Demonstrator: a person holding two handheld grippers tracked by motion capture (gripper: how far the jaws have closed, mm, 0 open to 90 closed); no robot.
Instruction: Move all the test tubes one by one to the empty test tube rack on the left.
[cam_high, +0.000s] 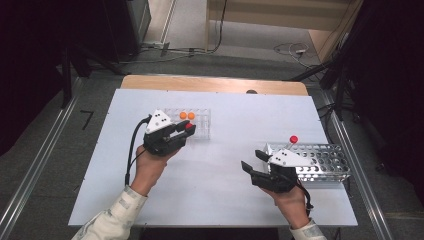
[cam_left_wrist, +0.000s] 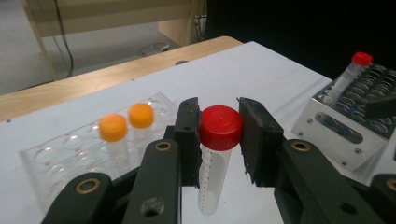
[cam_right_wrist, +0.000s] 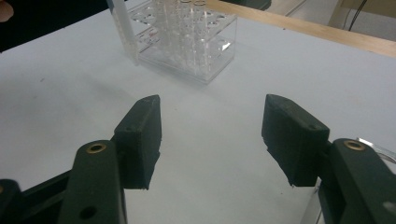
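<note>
Between the pads of my left tongs (cam_left_wrist: 219, 140) hangs the red-capped tube (cam_left_wrist: 215, 154), pinched at the cap alone, its body dangling free above the table (cam_left_wrist: 261, 74). I judge that a thin hold: a jolt could swing the tube or let the cap slip. Just beyond stands the clear rack (cam_left_wrist: 56, 158) with two orange-capped tubes (cam_left_wrist: 126, 122); a low pass might clip them. My right tongs (cam_right_wrist: 210, 135) gape wide and empty, beside the metal rack (cam_high: 320, 162) bearing another red-capped tube (cam_high: 291, 142).
</note>
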